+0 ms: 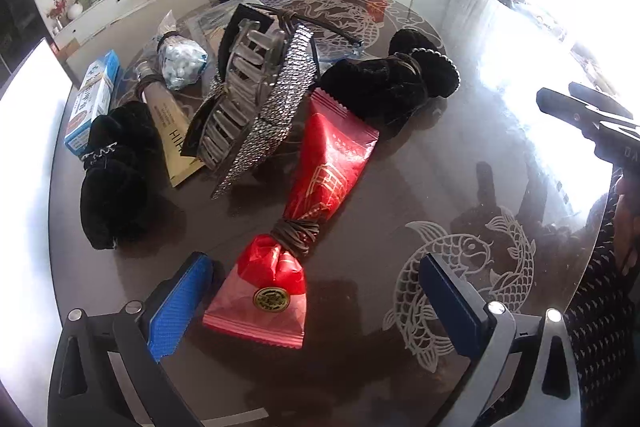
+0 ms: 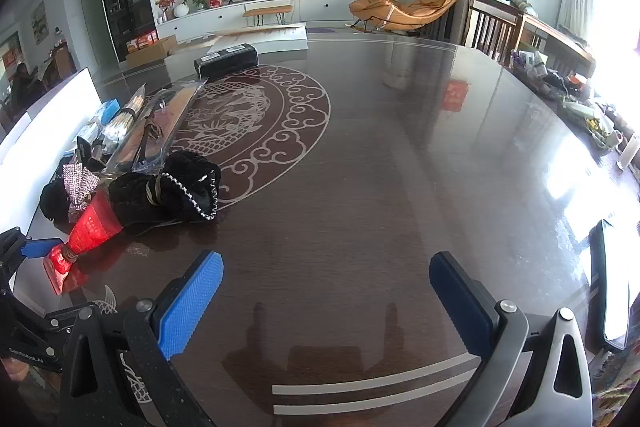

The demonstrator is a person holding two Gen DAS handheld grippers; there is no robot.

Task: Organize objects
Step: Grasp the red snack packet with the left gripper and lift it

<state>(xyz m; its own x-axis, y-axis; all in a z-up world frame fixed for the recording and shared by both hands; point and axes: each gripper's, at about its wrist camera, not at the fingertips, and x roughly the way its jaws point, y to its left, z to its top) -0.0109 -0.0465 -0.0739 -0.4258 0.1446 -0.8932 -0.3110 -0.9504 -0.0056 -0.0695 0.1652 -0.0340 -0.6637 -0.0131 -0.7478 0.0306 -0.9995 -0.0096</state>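
A red snack packet (image 1: 320, 183) tied with a brown hair band (image 1: 298, 233) lies on the dark round table (image 1: 380, 187); its lower end sits just inside my open left gripper (image 1: 316, 291), near the left pad, untouched. Behind it lie a rhinestone hair claw (image 1: 260, 99), a black scrunchie bundle (image 1: 392, 75) and another black scrunchie (image 1: 116, 167). My right gripper (image 2: 326, 291) is open and empty over bare table; the packet (image 2: 90, 227) and black bundle (image 2: 172, 187) show at its left.
A beige tube (image 1: 172, 131), a blue-white box (image 1: 94, 99) and a bag of white beads (image 1: 182, 61) lie at the left. A black box (image 2: 226, 61) stands at the table's far side. Clutter (image 2: 560, 79) lines the right edge. The right gripper shows at the right (image 1: 588, 115).
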